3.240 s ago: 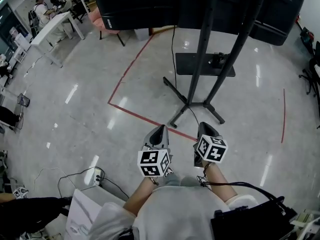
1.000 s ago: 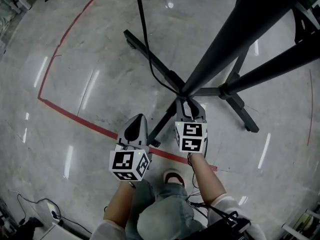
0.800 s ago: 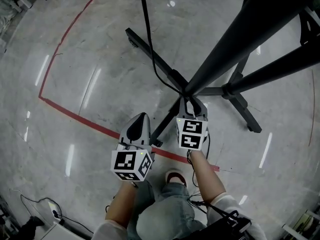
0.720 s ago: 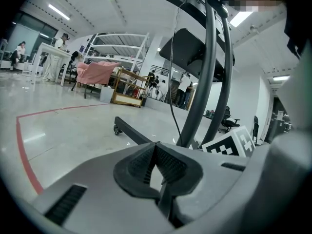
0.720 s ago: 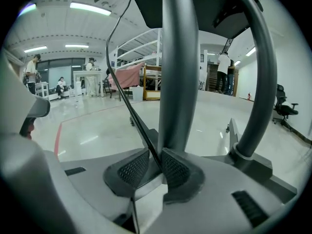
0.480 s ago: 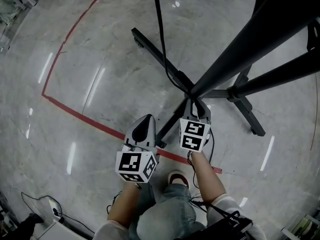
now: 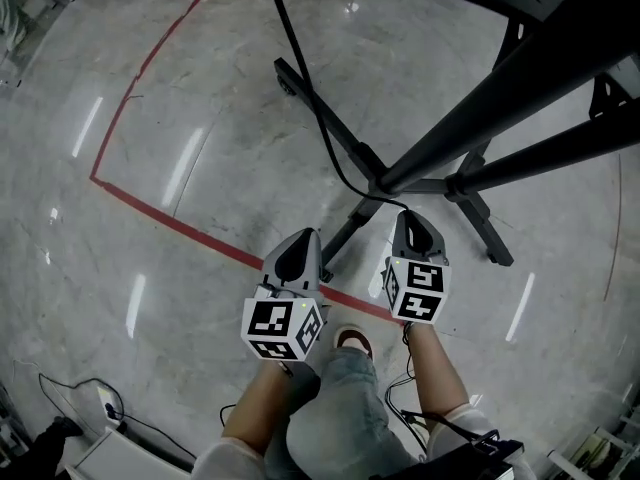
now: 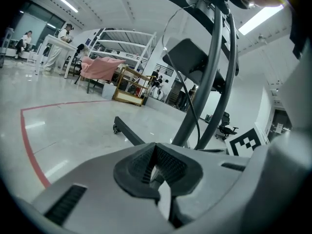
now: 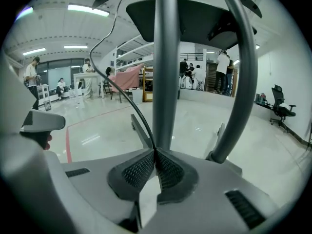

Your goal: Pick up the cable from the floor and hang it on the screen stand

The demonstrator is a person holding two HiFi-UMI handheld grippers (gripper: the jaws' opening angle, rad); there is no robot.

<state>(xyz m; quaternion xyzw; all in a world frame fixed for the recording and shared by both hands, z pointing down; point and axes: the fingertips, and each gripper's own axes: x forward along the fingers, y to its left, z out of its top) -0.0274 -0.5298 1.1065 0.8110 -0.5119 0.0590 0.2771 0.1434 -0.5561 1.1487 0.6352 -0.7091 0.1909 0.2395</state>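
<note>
Head view: the left gripper (image 7: 310, 236) and the right gripper (image 7: 404, 217) were held side by side above the glossy grey floor (image 7: 200, 118), near the feet of the black metal screen stand (image 7: 490, 103). The thin black cable (image 7: 312, 98) ran from the far side to the right gripper.

Left gripper view: the jaws were pressed together on nothing, left of the stand's poles.

Right gripper view: the jaws were clamped on the cable, which rose to the left beside a pole.

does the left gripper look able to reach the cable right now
Probably yes: the cable, held by the right gripper, hangs free just ahead of the left gripper. The left jaws are shut and would have to open first.
</note>
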